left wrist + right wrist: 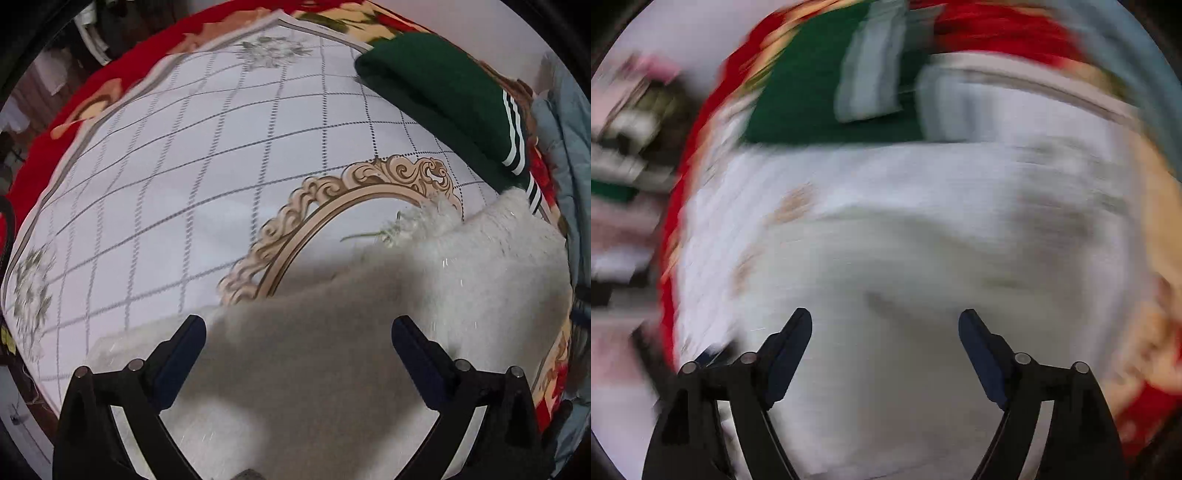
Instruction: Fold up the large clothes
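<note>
The white fluffy garment [461,266] lies on the near right part of the bed, its shaggy far edge reaching up over the beige scrollwork ring printed on the white grid-patterned sheet [177,155], with a thin green thread or stem lying just off that edge. The left gripper [298,332] hangs above the garment's near portion with its jaws spread wide and nothing between them, casting a broad grey shadow on the pile. To the left and far side of the garment the sheet is bare, a wide stretch running to the sheet's grey-banded border; past that border a red floral blanket [40,162] shows all round. At the far right a folded dark green garment [443,96] with white stripes on its cuff lies near the fluffy one's upper right corner (whether they touch cannot be told), and a pale blue quilted piece [565,140] is bunched at the right rim. The right wrist view is heavily blurred: the right gripper [885,332] is spread wide and empty above the white garment [923,258], with the green garment [812,96] and red blanket [997,33] beyond. Dim clutter lies off the bed's left edge.
</note>
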Available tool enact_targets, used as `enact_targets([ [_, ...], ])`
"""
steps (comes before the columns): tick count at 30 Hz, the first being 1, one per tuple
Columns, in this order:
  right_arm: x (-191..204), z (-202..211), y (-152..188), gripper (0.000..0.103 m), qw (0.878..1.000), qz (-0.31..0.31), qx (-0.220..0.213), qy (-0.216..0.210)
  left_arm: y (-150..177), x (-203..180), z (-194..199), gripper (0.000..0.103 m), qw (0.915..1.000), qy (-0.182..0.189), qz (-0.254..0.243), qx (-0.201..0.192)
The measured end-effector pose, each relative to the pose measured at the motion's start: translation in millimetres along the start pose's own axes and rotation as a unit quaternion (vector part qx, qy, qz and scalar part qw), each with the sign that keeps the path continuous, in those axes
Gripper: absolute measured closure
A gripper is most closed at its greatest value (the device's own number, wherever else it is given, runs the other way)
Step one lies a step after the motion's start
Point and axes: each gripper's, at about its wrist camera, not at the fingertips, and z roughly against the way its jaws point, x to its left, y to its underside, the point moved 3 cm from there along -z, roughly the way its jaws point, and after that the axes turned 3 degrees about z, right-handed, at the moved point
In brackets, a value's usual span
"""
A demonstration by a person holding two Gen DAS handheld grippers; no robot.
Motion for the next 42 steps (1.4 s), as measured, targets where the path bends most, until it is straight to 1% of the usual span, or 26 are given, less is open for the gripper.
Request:
enact_targets([
  [1,-32,0,8,0.019,0.999,-0.043,0.004,0.000,6,4,4,0.000,1.0000,-0.002,0.009,-0.001],
  [3,-81,-17,23,0.019,0.990,-0.131,0.031,-0.046,19,10,11,0.000,0.9997,-0.004,0.025,-0.002],
  [5,-103,-40,34,0.019,0.980,-0.169,0.057,-0.087,34,15,16,0.000,0.9994,-0.008,0.034,0.004],
  [6,-109,-57,41,0.020,0.972,-0.186,0.069,-0.126,40,16,15,0.000,0.9993,-0.011,0.035,0.007],
  [7,-111,-68,46,0.028,0.966,-0.194,0.072,-0.156,45,18,14,0.000,0.9992,-0.018,0.033,0.009],
  [8,-110,-75,51,0.042,0.962,-0.203,0.068,-0.172,51,20,14,0.000,0.9992,-0.022,0.031,0.013],
  [9,-107,-82,55,0.067,0.955,-0.214,0.059,-0.195,56,22,14,0.000,0.9991,-0.026,0.029,0.017],
  [11,-100,-76,66,0.076,0.954,-0.226,0.031,-0.196,63,28,17,0.000,0.9989,-0.035,0.025,0.017],
  [13,-107,-57,87,0.088,0.944,-0.261,0.013,-0.202,69,35,23,0.000,0.9988,-0.043,0.021,0.013],
  [15,-121,-41,125,0.090,0.930,-0.311,0.020,-0.197,76,41,26,0.000,0.9984,-0.053,0.016,0.010],
  [17,-129,-33,165,0.090,0.927,-0.333,0.054,-0.164,85,46,29,0.000,0.9981,-0.059,0.012,0.013],
  [20,-133,-15,197,0.085,0.945,-0.290,0.112,-0.098,96,46,31,0.000,0.9982,-0.054,0.013,0.022],
  [21,-130,-1,203,0.085,0.958,-0.254,0.123,-0.053,100,43,32,0.000,0.9985,-0.049,0.012,0.022],
  [22,-133,8,205,0.085,0.965,-0.230,0.120,-0.028,103,39,33,0.000,0.9987,-0.046,0.010,0.021],
  [24,-115,51,197,0.085,0.986,-0.143,0.073,0.053,110,27,29,0.000,0.9990,-0.040,0.003,0.021],
  [26,-90,83,188,0.085,0.993,-0.083,0.025,0.077,116,20,18,0.000,0.9990,-0.038,0.006,0.025],
  [28,-44,97,170,0.085,0.999,-0.012,0.011,0.044,123,19,1,0.000,0.9980,-0.049,0.013,0.039],
  [30,18,72,148,0.085,0.997,0.060,0.051,-0.006,128,24,-15,0.000,0.9967,-0.063,0.023,0.046],
  [32,58,42,137,0.085,0.990,0.107,0.086,-0.035,129,28,-21,0.000,0.9966,-0.058,0.036,0.046],
  [34,101,3,120,0.085,0.983,0.142,0.109,-0.042,127,30,-21,0.000,0.9968,-0.056,0.040,0.041],
  [35,114,-19,117,0.085,0.978,0.162,0.126,-0.036,127,31,-21,0.000,0.9969,-0.053,0.042,0.041],
  [37,123,-68,109,0.086,0.970,0.183,0.162,0.013,126,35,-19,0.000,0.9970,-0.047,0.048,0.037],
  [38,127,-90,107,0.087,0.966,0.184,0.181,0.032,127,38,-16,0.000,0.9970,-0.046,0.051,0.035],
  [39,123,-105,100,0.088,0.968,0.160,0.190,0.031,128,42,-13,0.000,0.9968,-0.043,0.058,0.034],
  [41,124,-107,90,0.088,0.968,0.136,0.208,0.031,134,55,-1,0.000,0.9949,-0.032,0.090,0.032],
  [42,123,-106,89,0.088,0.965,0.142,0.217,0.031,141,66,11,0.000,0.9918,-0.014,0.124,0.028],
])
